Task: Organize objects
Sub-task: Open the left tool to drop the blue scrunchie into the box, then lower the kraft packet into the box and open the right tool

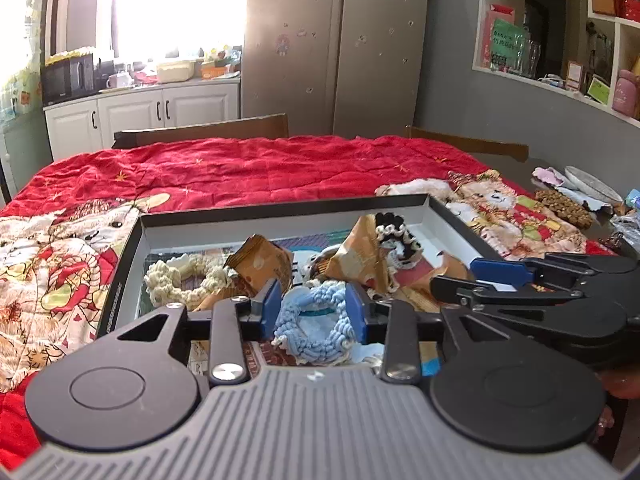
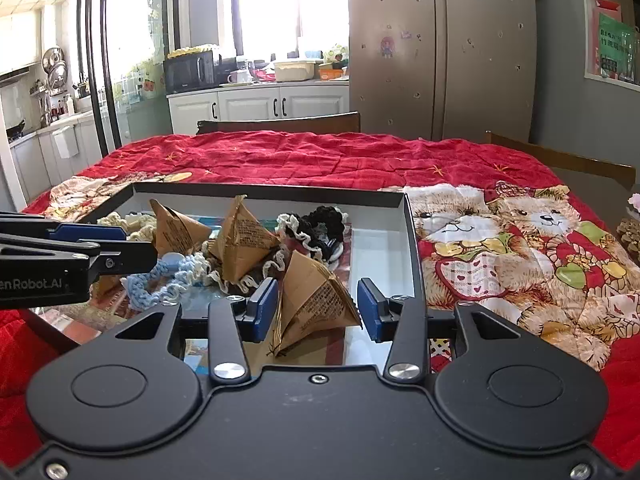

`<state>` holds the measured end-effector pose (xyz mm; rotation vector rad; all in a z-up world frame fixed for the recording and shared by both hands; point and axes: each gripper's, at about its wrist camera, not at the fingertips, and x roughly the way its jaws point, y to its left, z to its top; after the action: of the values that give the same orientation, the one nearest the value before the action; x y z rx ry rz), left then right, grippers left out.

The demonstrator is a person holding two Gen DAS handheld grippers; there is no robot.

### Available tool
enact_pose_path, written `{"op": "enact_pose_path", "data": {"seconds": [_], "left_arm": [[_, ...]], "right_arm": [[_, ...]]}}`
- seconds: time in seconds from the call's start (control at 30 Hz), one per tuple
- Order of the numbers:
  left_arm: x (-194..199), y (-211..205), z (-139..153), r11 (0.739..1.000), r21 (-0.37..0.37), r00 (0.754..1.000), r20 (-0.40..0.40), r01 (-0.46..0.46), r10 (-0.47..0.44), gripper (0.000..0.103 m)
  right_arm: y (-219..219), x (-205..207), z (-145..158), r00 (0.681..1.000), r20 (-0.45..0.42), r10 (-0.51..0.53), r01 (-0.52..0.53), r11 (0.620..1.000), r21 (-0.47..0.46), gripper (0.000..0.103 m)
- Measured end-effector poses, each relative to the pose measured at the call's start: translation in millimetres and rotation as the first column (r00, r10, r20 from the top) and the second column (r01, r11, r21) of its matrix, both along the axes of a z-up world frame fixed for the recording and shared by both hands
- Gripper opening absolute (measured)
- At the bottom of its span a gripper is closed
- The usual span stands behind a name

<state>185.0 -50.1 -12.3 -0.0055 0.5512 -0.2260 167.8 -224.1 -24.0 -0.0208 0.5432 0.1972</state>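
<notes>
Inside the box (image 2: 412,240), the left hand-held gripper (image 1: 316,312) stood released around the blue scrunchie (image 1: 312,324), the right hand-held gripper (image 2: 316,310) released around a paper packet (image 2: 316,300); each should lift clear without snagging.

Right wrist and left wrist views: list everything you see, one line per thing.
Tray: one, black rim, white inside, on the blanket.
Paper pyramid packets: at least three, brown, in the tray.
Cream scrunchie: one, left part of the tray.
Light blue scrunchie: one, near edge of the tray.
Black-and-white scrunchies: count unclear, middle of the tray.
Blanket: one, red, bear print, over the table.
Chairs: two, brown, beyond the table.
Left gripper: open, astride the light blue scrunchie.
Right gripper: open, astride one packet.
</notes>
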Motion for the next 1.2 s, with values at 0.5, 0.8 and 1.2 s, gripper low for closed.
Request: {"op": "enact_pose_path", "data": {"seconds": [0.5,0.8,1.2], "left_arm": [[-29,14,34,0.999,-0.021,0.997,0.065,-0.041,0.042,0.064],[-58,25,54,0.997,-0.006,0.992,0.102,-0.074,0.074,0.072],[-92,26,49,0.997,0.011,0.991,0.114,-0.078,0.076,0.079]], "right_arm": [[2,-29,32,0.997,0.055,0.045,-0.047,0.998,0.032,0.049],[0,-62,53,0.994,0.088,0.068,-0.071,0.997,0.035,0.058],[-10,-108,51,0.995,0.068,0.069,-0.072,0.996,0.056,0.074]]}}
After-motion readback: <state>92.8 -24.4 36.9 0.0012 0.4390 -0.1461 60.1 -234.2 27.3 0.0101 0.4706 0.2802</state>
